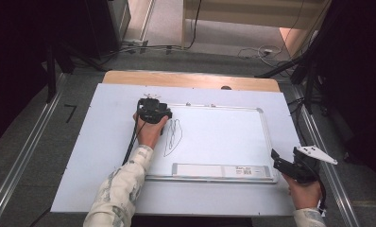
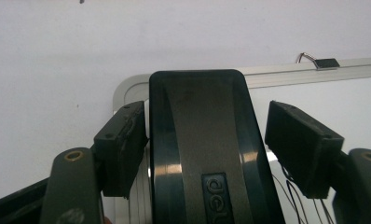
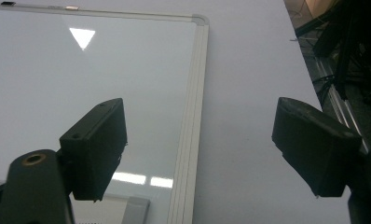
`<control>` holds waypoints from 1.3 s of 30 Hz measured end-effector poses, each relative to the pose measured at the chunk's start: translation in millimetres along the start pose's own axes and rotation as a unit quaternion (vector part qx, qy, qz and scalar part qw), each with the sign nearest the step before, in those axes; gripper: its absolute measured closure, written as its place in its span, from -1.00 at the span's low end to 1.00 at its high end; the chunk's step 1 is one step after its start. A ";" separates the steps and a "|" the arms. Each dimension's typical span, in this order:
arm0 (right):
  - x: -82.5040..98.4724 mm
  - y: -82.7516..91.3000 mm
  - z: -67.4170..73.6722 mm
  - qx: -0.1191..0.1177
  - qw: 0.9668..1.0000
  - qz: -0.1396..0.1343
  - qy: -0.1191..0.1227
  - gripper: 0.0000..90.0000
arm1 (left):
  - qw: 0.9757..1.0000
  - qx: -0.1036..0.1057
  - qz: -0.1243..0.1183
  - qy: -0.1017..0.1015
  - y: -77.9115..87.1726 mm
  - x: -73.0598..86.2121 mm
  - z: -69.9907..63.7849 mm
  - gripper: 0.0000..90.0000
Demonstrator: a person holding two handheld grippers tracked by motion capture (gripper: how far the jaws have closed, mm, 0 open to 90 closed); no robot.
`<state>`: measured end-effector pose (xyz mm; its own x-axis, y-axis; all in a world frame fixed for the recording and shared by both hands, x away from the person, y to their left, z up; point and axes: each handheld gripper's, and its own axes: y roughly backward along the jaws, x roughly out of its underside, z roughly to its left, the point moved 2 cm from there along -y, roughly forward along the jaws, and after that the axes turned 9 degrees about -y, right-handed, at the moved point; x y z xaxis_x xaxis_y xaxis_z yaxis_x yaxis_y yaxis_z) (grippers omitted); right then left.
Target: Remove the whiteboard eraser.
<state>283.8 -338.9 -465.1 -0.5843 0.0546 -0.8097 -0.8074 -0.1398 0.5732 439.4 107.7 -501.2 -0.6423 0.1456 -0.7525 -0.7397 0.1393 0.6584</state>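
A black whiteboard eraser (image 2: 202, 149) lies at the top left corner of the whiteboard (image 2: 351, 93), lengthwise between the jaws of my left gripper (image 2: 207, 112). The left pad (image 2: 120, 149) touches the eraser's side, while a gap separates the right pad (image 2: 305, 144) from it. In the high view the left gripper (image 1: 153, 109) sits over that corner of the whiteboard (image 1: 224, 137), just above a black pen scribble (image 1: 172, 137). My right gripper (image 1: 277, 161) hovers open off the board's lower right corner. Its jaws (image 3: 200, 105) frame the board's right rim (image 3: 193, 93) with nothing between them.
The whiteboard rests on a pale sheet (image 1: 106, 142) that covers a wooden table (image 1: 191, 78). A grey tray strip (image 1: 221, 170) runs along the board's near edge. Metal floor rails (image 1: 21, 161) flank the table, and cables (image 1: 261, 52) lie on the floor beyond it.
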 end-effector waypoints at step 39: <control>-0.7 1.7 -1.1 0.001 1.000 -0.006 -0.002 -0.63 | 1.000 -0.024 -0.002 -0.005 -7.2 2.0 -5.4 -0.09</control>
<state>282.9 -340.3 -463.8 -0.5751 0.0595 -0.8159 -0.8143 -0.1379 0.5639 442.4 101.6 -507.5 -0.6376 0.1551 -0.7546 -0.7509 0.0938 0.6537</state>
